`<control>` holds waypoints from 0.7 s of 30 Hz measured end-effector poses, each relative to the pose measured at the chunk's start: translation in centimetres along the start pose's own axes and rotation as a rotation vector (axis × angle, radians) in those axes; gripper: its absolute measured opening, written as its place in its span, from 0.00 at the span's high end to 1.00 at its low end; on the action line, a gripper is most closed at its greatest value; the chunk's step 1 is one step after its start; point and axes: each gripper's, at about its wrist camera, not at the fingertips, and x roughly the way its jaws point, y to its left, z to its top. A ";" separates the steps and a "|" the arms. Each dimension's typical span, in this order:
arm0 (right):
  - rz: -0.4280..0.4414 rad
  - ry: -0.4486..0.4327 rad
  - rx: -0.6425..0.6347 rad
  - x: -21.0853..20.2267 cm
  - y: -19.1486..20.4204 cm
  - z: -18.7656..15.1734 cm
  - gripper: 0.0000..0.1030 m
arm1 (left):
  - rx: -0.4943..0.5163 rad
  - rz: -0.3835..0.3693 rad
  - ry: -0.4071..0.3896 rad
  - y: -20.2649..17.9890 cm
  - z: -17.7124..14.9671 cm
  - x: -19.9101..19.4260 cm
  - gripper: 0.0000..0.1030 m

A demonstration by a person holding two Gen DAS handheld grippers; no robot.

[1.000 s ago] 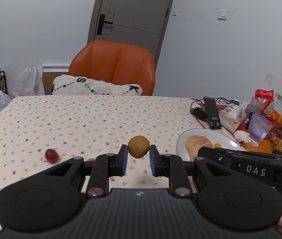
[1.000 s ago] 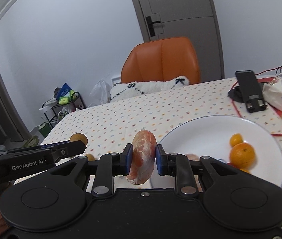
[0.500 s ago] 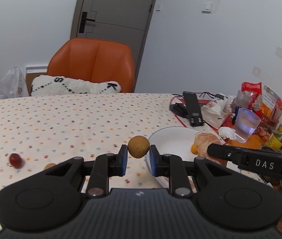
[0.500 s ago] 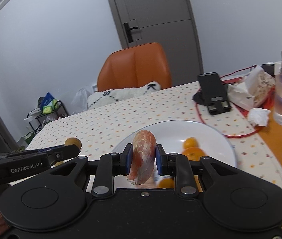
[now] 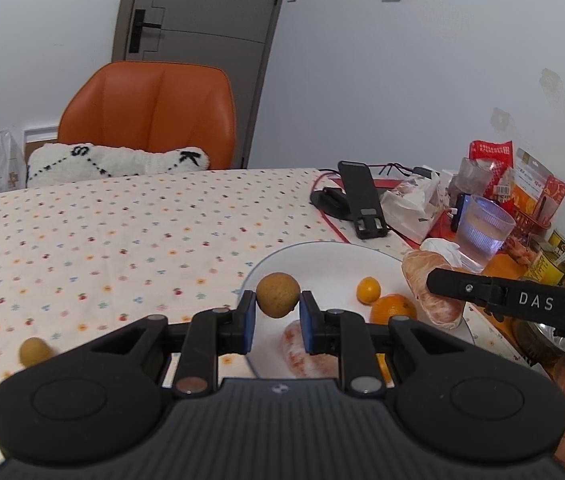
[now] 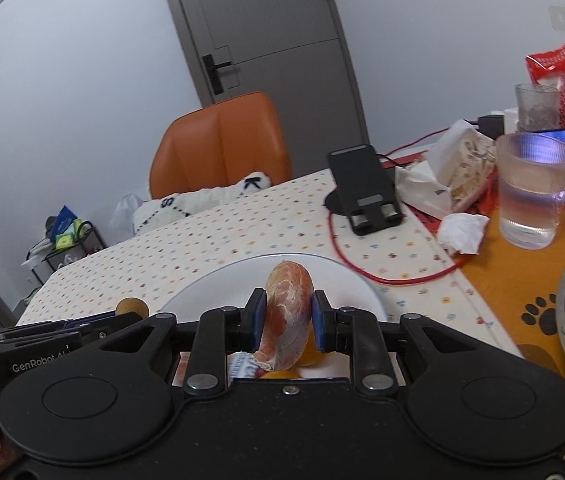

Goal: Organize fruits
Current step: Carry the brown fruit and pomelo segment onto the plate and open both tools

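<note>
left wrist view: phone stand point(image 5: 363, 204), glass point(image 5: 482, 233) and snack packets point(image 5: 522, 184) crowd behind plate point(image 5: 322, 256).

Legible markings: "DAS" in white capitals on the black side of the right tool point(image 5: 434, 280), seen from the left wrist view. "GenRobot.AI" in white on the black body of the left tool point(image 6: 130, 312), seen from the right wrist view. Black letters "S" and "K" on the white cushion point(image 5: 116, 162) on the orange chair point(image 5: 150, 116). Print on the red snack packets point(image 5: 490, 152) is too small to read.
</note>
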 end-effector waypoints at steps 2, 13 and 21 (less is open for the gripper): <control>-0.010 0.001 0.004 0.1 -0.4 -0.1 0.78 | 0.006 -0.007 0.005 -0.4 0.0 0.5 0.79; -0.013 0.000 0.057 -0.1 -2.2 -0.3 0.70 | 0.029 -0.045 0.036 -2.6 0.0 2.7 0.79; 0.010 0.019 0.063 0.0 -1.7 -0.8 0.69 | 0.006 -0.031 0.031 -2.2 0.1 2.3 0.70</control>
